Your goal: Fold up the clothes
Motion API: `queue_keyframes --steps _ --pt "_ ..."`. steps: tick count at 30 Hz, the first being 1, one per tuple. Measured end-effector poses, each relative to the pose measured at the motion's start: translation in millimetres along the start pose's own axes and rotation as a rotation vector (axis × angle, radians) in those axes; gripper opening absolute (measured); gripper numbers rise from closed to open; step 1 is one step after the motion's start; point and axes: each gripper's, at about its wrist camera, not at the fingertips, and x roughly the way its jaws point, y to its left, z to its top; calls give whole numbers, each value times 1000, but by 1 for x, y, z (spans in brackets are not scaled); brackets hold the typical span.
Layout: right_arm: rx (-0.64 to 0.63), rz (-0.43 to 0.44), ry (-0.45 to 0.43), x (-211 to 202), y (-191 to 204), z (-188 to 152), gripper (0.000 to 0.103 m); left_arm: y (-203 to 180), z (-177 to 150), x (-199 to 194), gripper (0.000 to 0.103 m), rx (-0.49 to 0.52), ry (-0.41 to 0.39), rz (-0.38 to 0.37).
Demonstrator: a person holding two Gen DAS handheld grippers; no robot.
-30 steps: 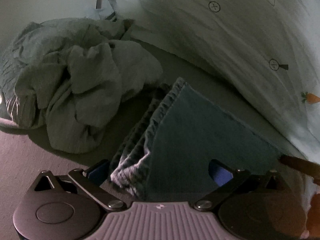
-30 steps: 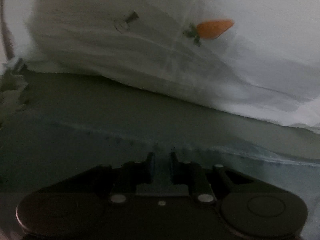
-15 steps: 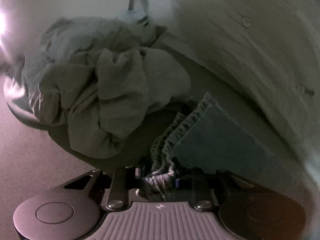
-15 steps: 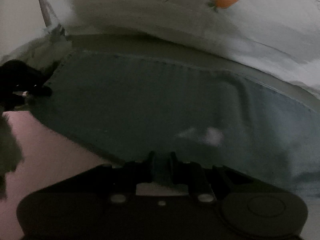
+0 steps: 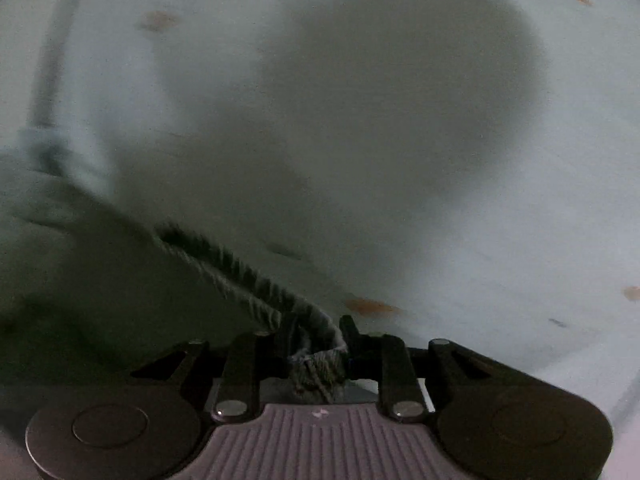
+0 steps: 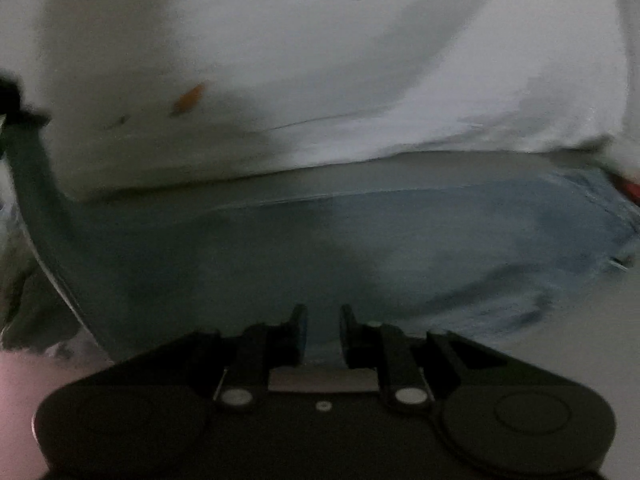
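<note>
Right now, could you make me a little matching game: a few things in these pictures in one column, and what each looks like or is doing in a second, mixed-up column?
Things:
1. left tongs
2. right tongs
3. bedding
4. ribbed waistband

States:
A. white, printed with small orange carrots
B. shut on a flat blue edge of the garment
C. gathered in dark ridges, running up and left from the grip
D. shut on a bunched, ribbed corner of the garment

Pairs: 1-D, 2-B, 3-A, 4-C
</note>
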Motion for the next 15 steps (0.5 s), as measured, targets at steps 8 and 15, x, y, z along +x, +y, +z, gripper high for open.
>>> queue_keyframes --steps 8,15 --pt "143 -175 71 -17 -103 -15 21 -163 -183 108 54 407 545 -163" --pt "213 -158 61 -1 -105 -4 31 -106 -182 71 76 372 575 -179"
